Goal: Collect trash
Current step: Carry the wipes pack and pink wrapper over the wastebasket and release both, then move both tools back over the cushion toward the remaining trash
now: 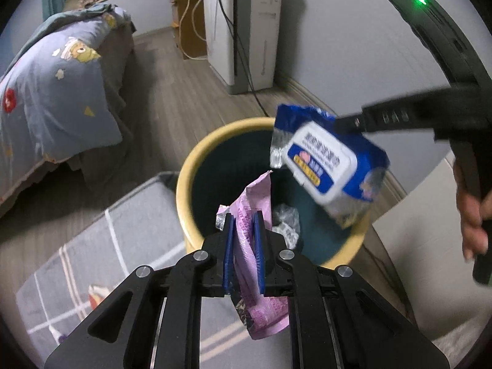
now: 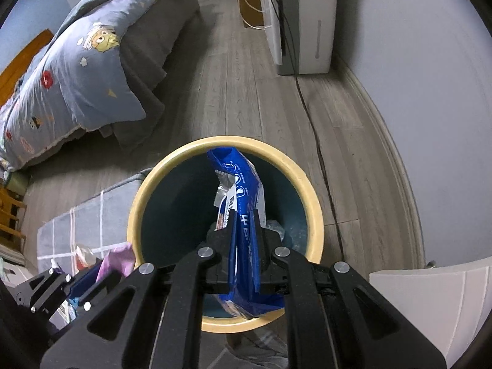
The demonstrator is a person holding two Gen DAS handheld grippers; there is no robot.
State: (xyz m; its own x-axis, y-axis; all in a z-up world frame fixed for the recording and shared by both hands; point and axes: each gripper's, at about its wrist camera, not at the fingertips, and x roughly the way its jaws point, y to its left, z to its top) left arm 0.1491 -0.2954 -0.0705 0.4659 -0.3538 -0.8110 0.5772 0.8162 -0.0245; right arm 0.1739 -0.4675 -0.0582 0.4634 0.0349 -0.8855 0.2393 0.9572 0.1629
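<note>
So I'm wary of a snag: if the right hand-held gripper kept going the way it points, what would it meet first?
Probably the open mouth of the bin, not its rim; the blue wipes pack it grips would enter first. Depth is unclear.

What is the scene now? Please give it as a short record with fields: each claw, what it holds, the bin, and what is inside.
left claw: shut on pink wrapper, over the near rim of the bin
right claw: shut on blue wipes pack, above the bin opening
bin: round, yellow rim, dark inside, standing on wooden floor
inside bin: crumpled clear plastic at the bottom
nearby: bed, grey rug
</note>
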